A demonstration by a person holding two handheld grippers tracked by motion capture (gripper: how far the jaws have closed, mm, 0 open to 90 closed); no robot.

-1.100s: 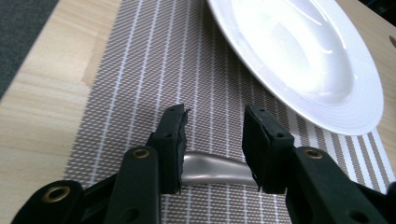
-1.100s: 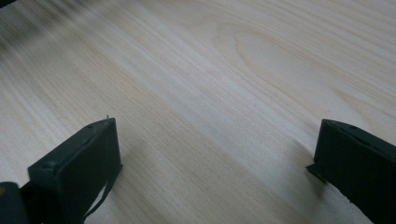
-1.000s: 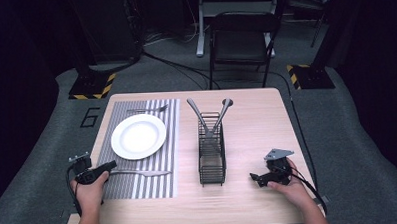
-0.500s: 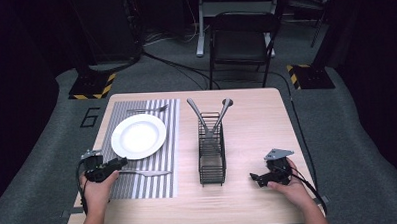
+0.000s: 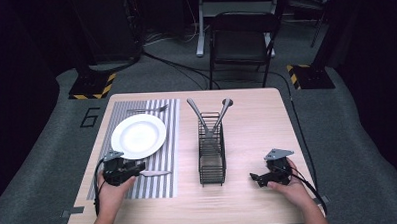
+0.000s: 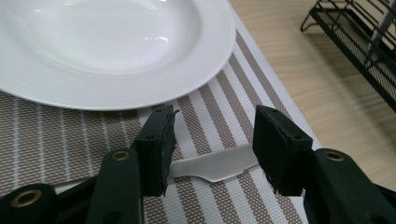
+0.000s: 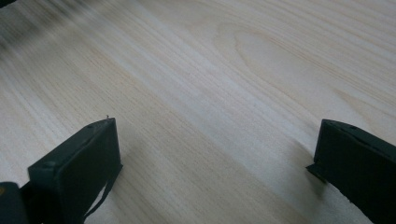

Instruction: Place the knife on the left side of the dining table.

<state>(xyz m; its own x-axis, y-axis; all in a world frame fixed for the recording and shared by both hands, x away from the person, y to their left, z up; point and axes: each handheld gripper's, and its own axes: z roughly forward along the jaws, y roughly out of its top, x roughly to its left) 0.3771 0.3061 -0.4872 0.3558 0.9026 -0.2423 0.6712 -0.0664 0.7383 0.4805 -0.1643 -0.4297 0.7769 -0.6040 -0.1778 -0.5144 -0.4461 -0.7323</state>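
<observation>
Left gripper view puts the action right up close: the left hand-held gripper (image 6: 212, 149) has its jaws spread apart, straddling a flat silver knife (image 6: 212, 165) that lies on the striped placemat (image 6: 219, 100). The blade tip pokes out between the two jaws, low on the mat, nothing clamped yet. That knife looks thin, stiff, light and smooth, so it is likely to slip or skid; lying so flat, it gives little to bite on. A squeeze across the narrow width near the middle, jaws pressed down to the mat, seems the best hold. Just beyond the jaws sits the white plate (image 6: 112, 51), its rim close to the knife, so there is little room on that side. Over on the near right of the desk (image 5: 252, 135), the right hand-held gripper (image 5: 257, 178) rests with jaws wide apart above bare wood, holding nothing. Mid-desk stands the black wire rack (image 5: 211, 154) with two utensils upright. Farther back, a fork (image 5: 146, 110) lies beyond the plate.
</observation>
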